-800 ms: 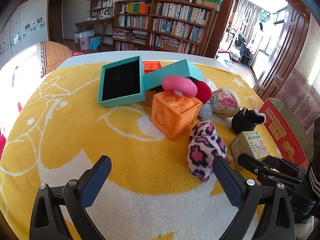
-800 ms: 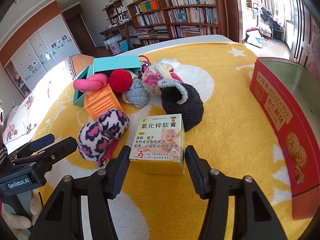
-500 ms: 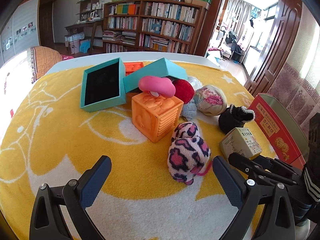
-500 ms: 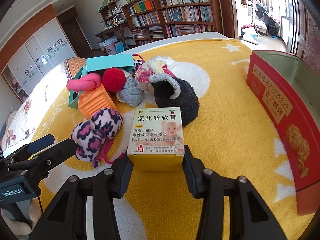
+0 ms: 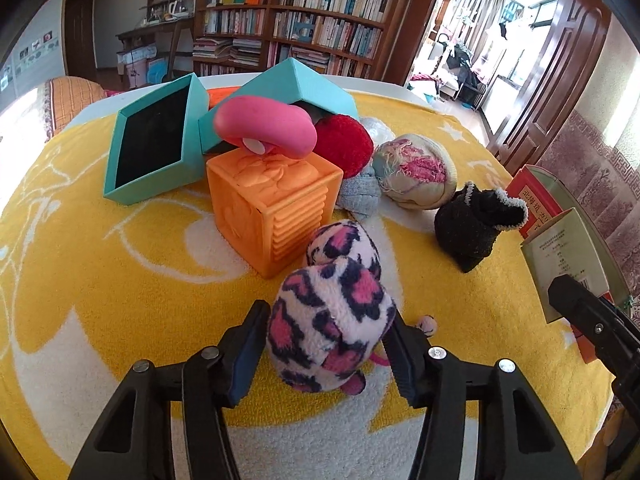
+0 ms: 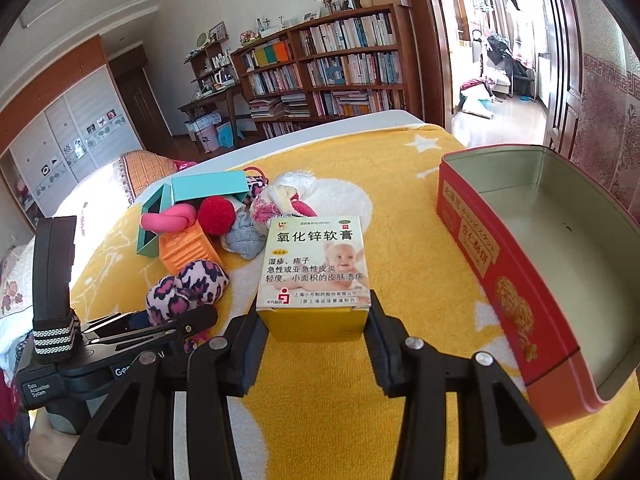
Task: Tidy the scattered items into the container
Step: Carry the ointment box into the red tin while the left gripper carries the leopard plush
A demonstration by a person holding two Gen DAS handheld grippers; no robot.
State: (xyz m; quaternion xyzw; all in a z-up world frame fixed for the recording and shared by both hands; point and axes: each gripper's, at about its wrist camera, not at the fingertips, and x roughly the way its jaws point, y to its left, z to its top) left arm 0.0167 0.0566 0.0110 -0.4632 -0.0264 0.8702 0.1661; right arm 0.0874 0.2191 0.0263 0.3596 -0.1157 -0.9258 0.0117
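Note:
My left gripper [image 5: 326,326] is shut on a pink leopard-print plush sock [image 5: 332,320] that rests on the yellow towel [image 5: 100,280]. My right gripper [image 6: 314,318] is shut on a yellow-and-white ointment box [image 6: 314,270] and holds it lifted above the towel, left of the open red tin [image 6: 560,264]. The tin looks empty inside. The box [image 5: 568,260] and the tin's corner [image 5: 532,196] also show at the right in the left wrist view. The leopard sock [image 6: 186,290] and the left gripper [image 6: 188,322] show at the lower left in the right wrist view.
An orange rubber cube [image 5: 276,204] carries a pink oblong toy [image 5: 264,126]. Behind stand an open teal box [image 5: 154,148] and its lid [image 5: 288,92]. A red pompom [image 5: 344,144], grey sock [image 5: 358,192], floral sock ball [image 5: 414,172] and black sock [image 5: 472,224] lie around.
My left gripper has moved forward and closed on the leopard sock. My right gripper has closed on the ointment box and lifted it off the towel.

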